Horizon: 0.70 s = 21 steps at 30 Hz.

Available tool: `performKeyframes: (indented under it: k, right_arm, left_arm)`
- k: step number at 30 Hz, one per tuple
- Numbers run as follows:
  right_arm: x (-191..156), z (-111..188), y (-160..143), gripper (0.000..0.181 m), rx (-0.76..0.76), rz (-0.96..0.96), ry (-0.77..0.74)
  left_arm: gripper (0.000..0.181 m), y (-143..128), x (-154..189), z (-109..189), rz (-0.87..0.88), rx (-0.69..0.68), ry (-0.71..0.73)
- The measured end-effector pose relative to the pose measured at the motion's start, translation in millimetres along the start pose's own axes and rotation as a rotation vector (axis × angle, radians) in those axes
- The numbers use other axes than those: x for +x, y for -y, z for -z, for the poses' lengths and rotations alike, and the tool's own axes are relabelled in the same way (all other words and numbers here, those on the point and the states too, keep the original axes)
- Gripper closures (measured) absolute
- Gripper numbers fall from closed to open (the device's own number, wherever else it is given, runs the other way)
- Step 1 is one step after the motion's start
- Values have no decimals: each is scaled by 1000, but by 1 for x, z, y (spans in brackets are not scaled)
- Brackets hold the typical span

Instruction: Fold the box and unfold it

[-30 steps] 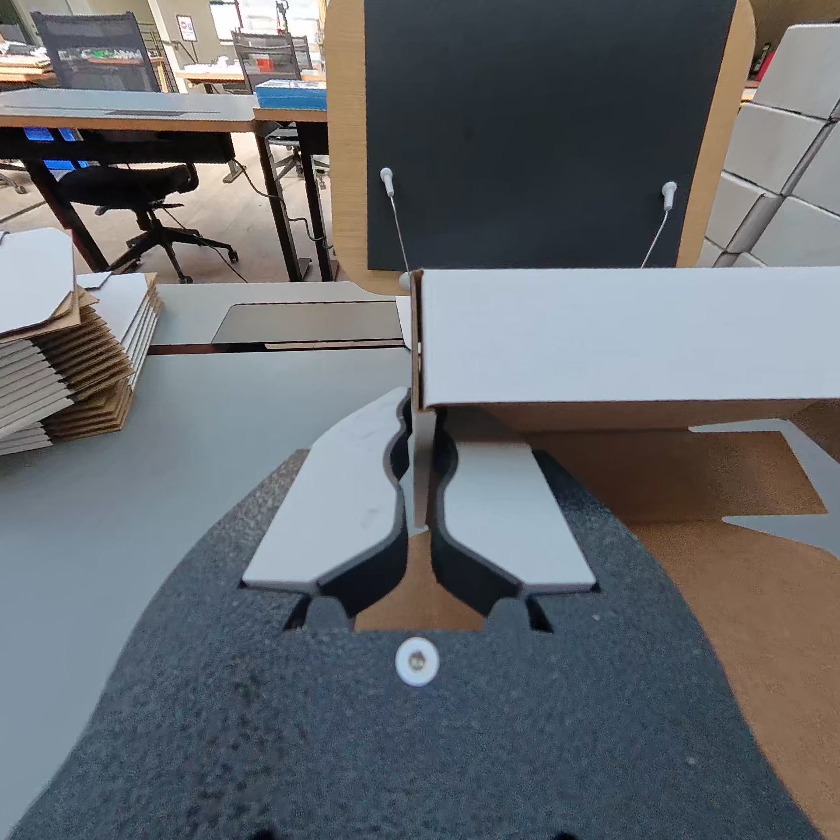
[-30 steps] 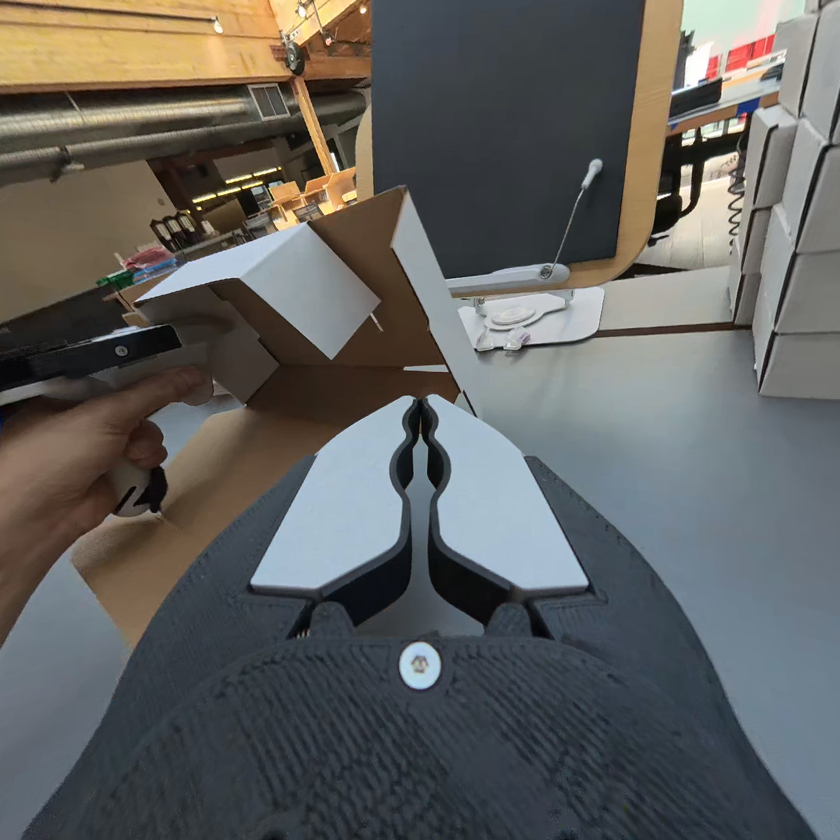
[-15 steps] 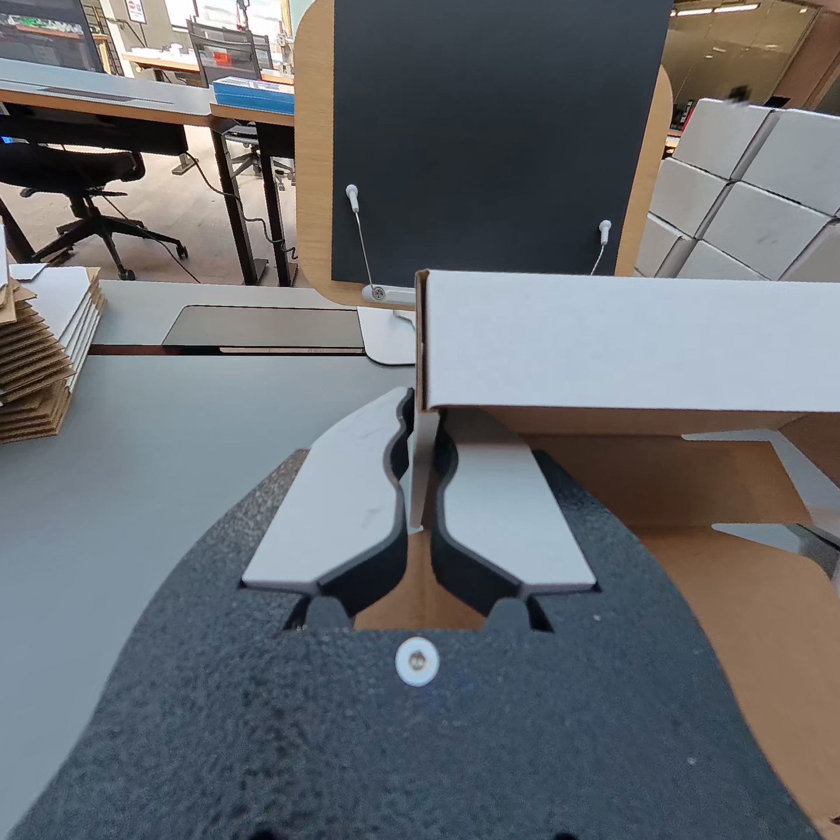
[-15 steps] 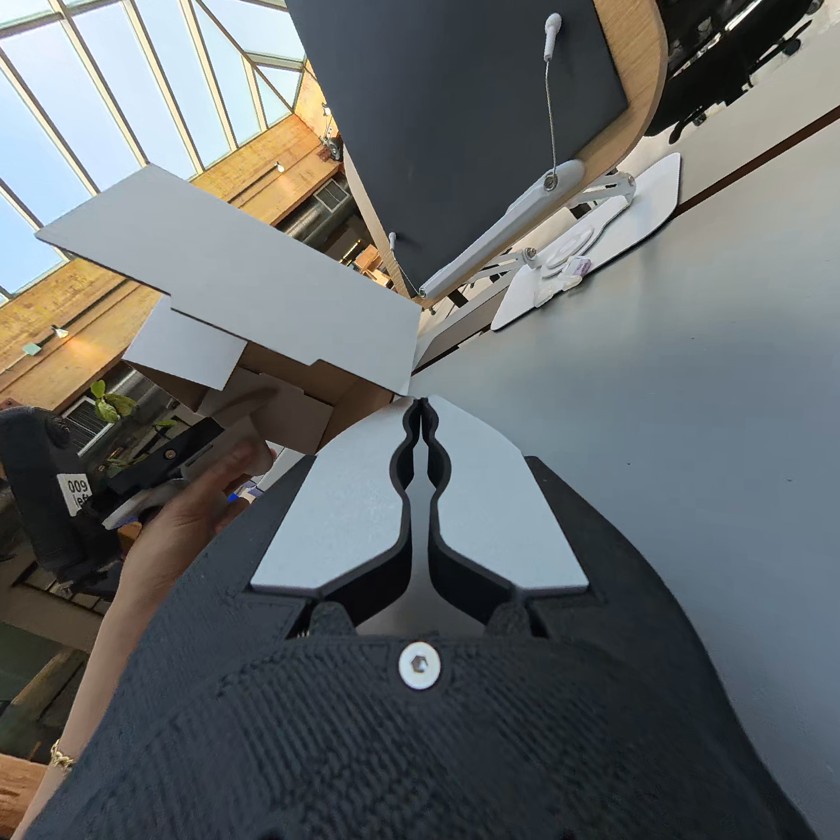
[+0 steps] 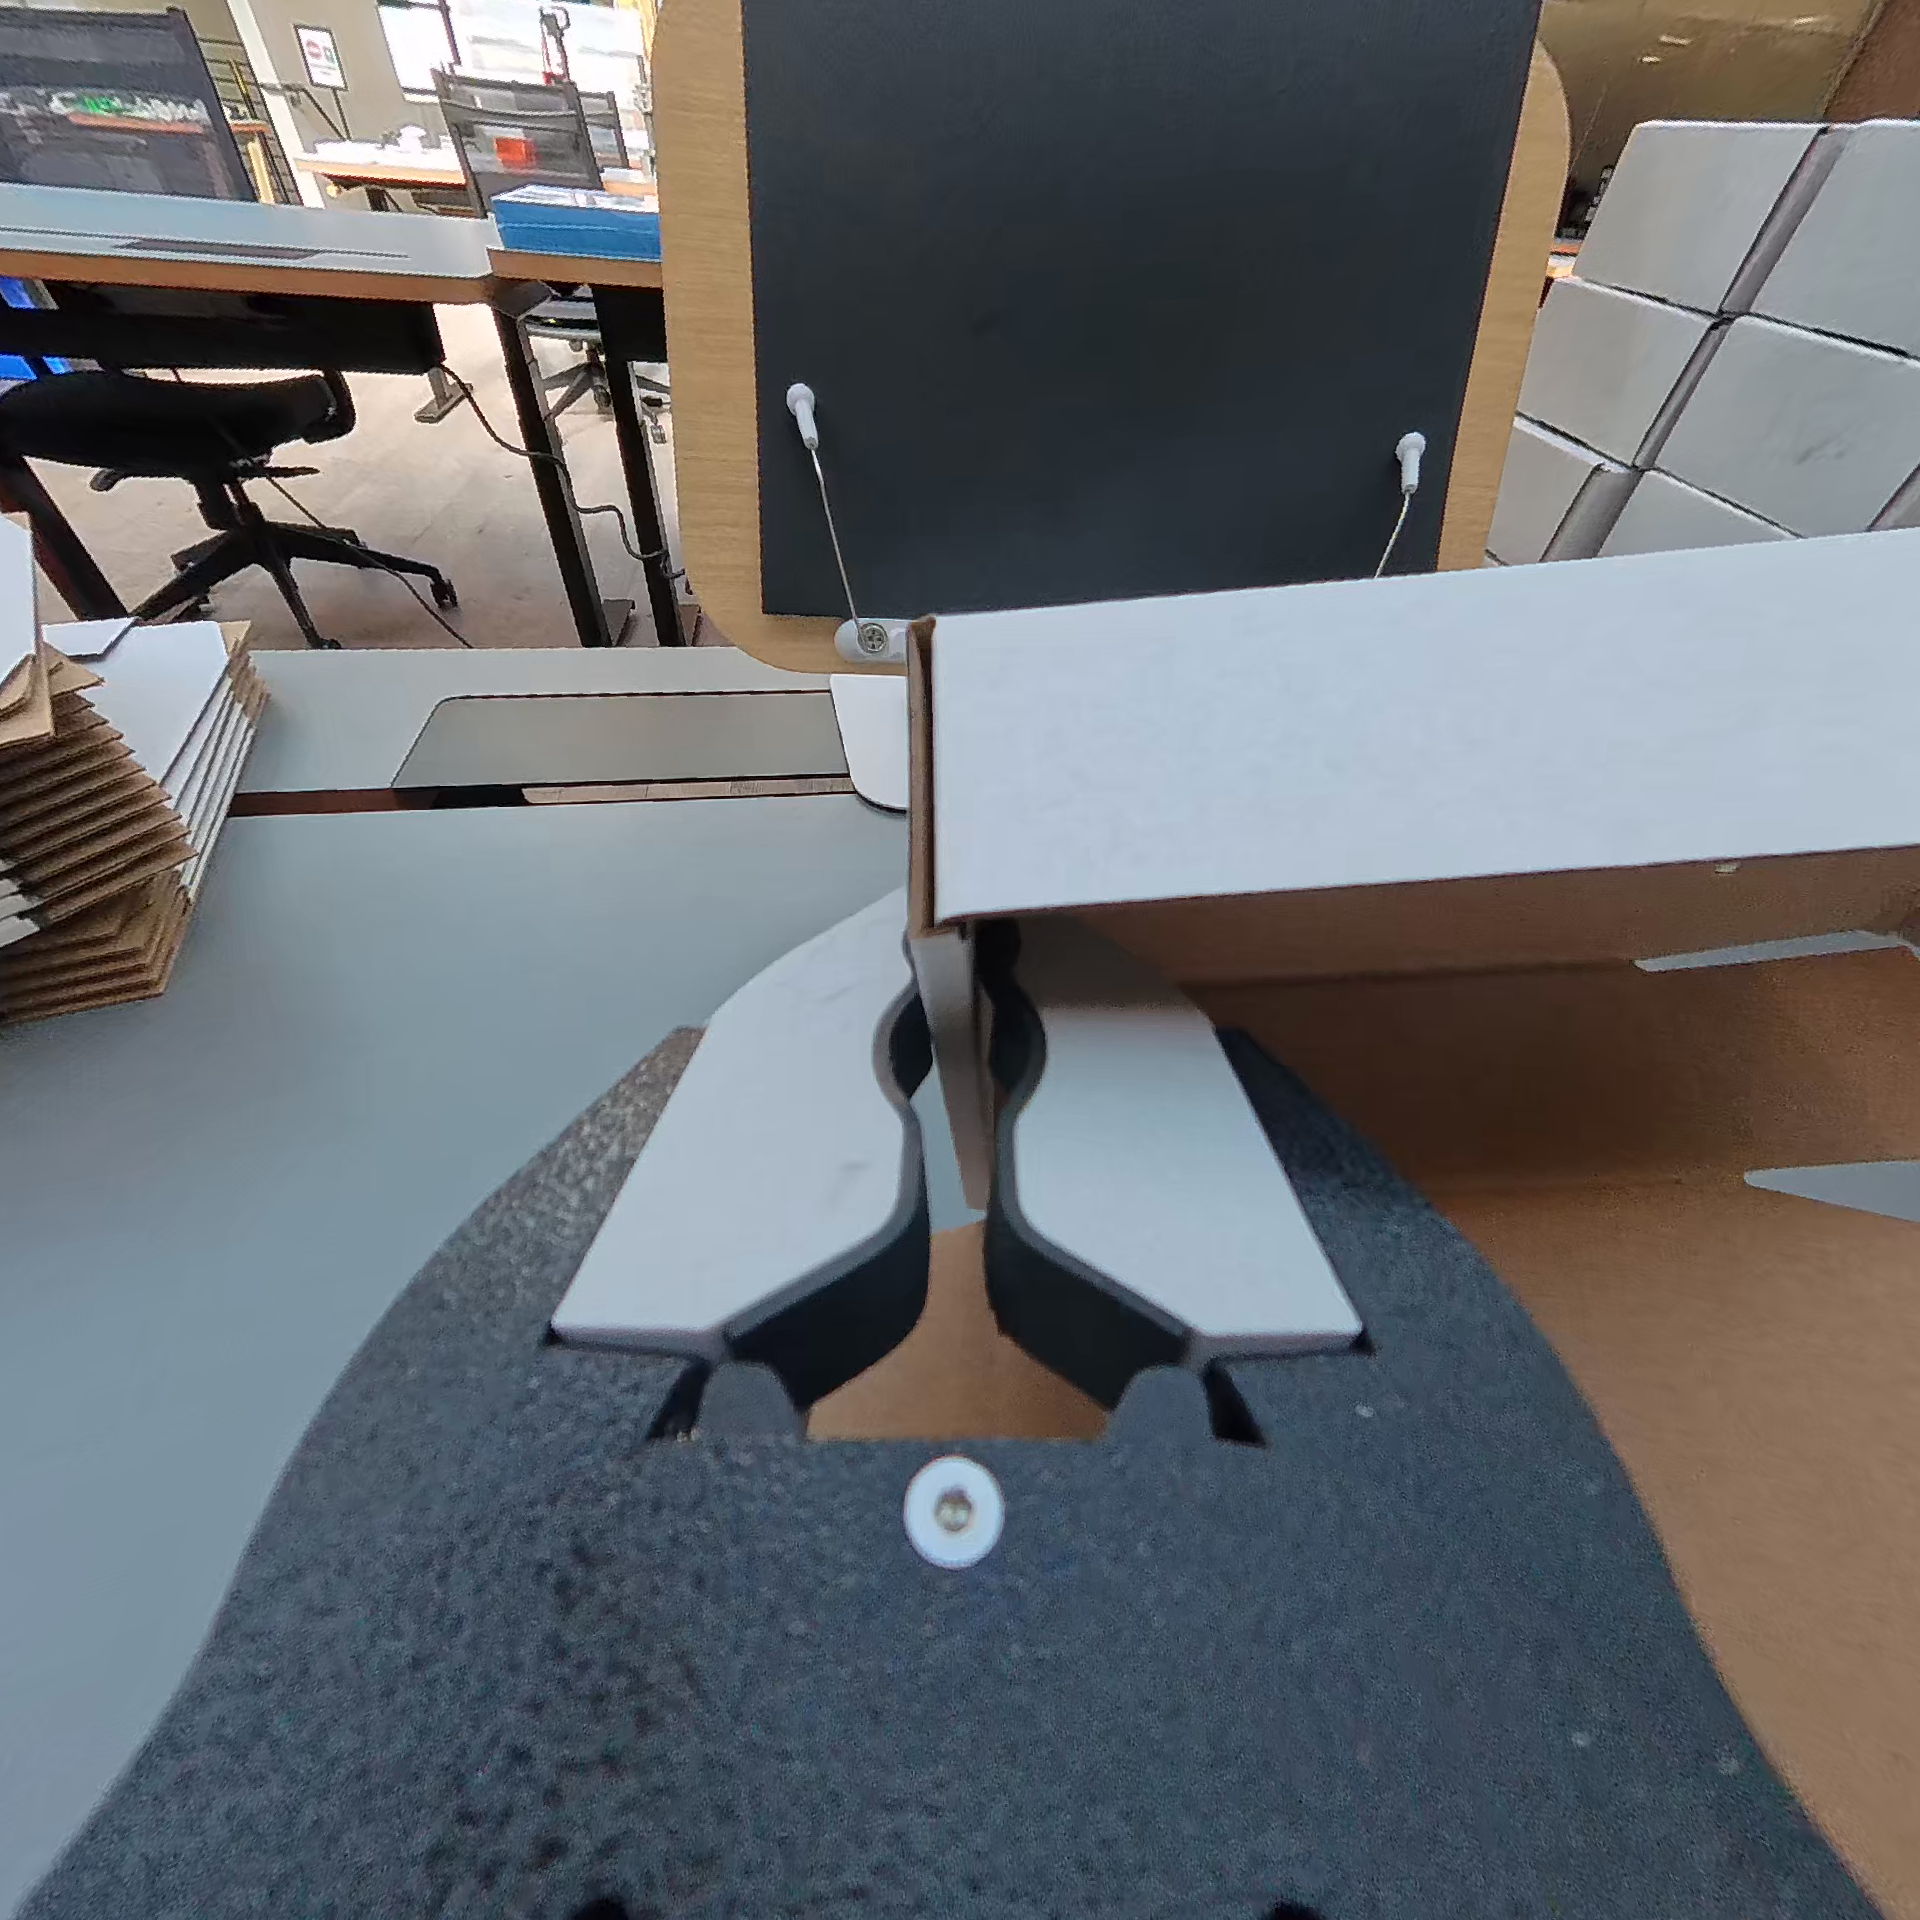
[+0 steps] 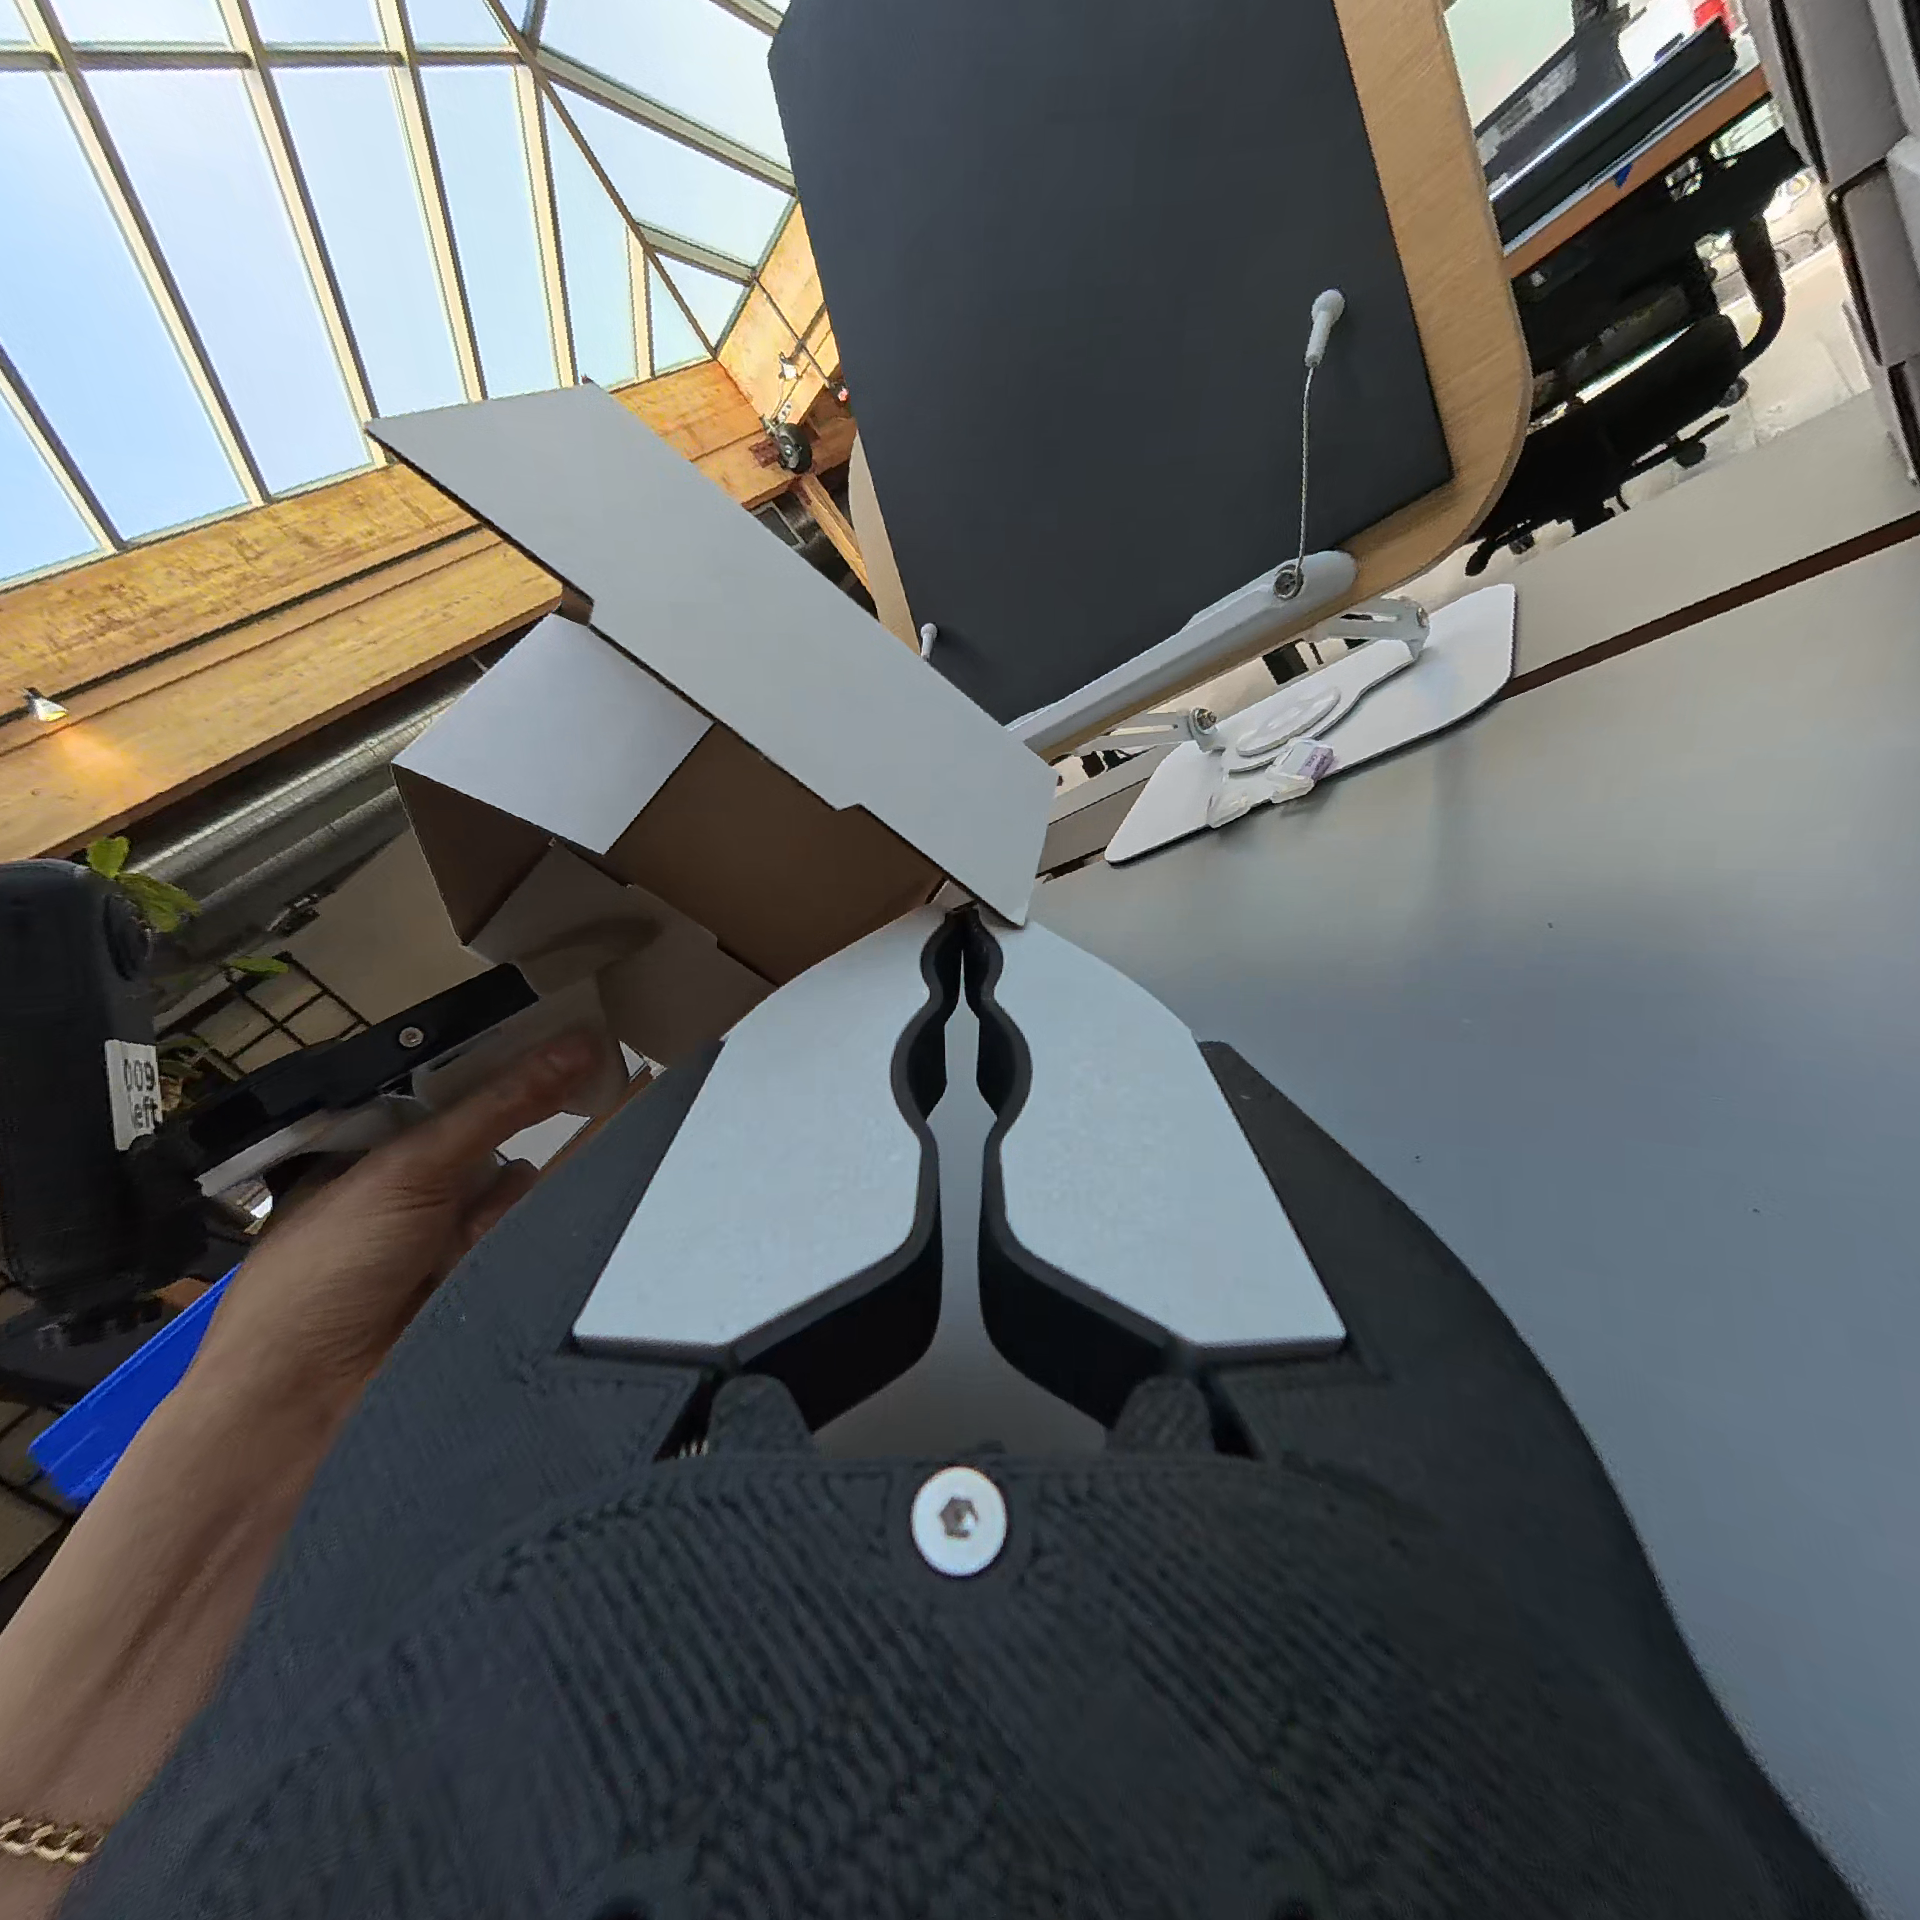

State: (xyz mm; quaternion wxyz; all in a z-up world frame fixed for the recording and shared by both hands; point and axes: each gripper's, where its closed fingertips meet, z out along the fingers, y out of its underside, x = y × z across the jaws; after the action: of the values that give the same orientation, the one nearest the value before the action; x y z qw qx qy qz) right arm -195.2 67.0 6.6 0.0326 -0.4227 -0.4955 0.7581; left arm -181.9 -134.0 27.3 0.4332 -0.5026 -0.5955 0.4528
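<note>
The box is a partly folded cardboard blank, white outside and brown inside, lying on the grey table. My left gripper is shut on an upright side flap at the box's left end, and a white panel stretches to the right above the brown base. In the right wrist view the box is raised and tilted. My right gripper is shut, its tips right under the corner of the white panel; whether they pinch it is unclear. A hand holds the left gripper there.
A stack of flat cardboard blanks stands at the left. Folded white boxes are piled at the back right. A dark divider panel with a white stand base stands behind the box. An office chair is beyond the table.
My right gripper has tipped upward under the box's right end, and the view now looks up at the skylight. The white panel has risen on the right. My left gripper keeps its hold on the flap.
</note>
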Motion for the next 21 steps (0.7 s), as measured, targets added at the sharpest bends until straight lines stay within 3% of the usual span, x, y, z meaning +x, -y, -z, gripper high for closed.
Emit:
performKeyframes:
  k: [6,12,16,21]
  right_arm:
    - [-3,1,-5,181,-29,129,-12]
    - [-11,-1,-19,181,-147,450,-64]
    - [-15,-6,-29,181,-198,748,-151]
    - [-20,-13,-45,181,-281,1253,-230]
  left_arm:
    - [175,-8,3,0,-60,0,10]
    - [176,-8,6,1,-46,-5,8]
    - [176,-13,13,-2,-25,-27,1]
    - [174,-17,8,-2,64,-56,2]
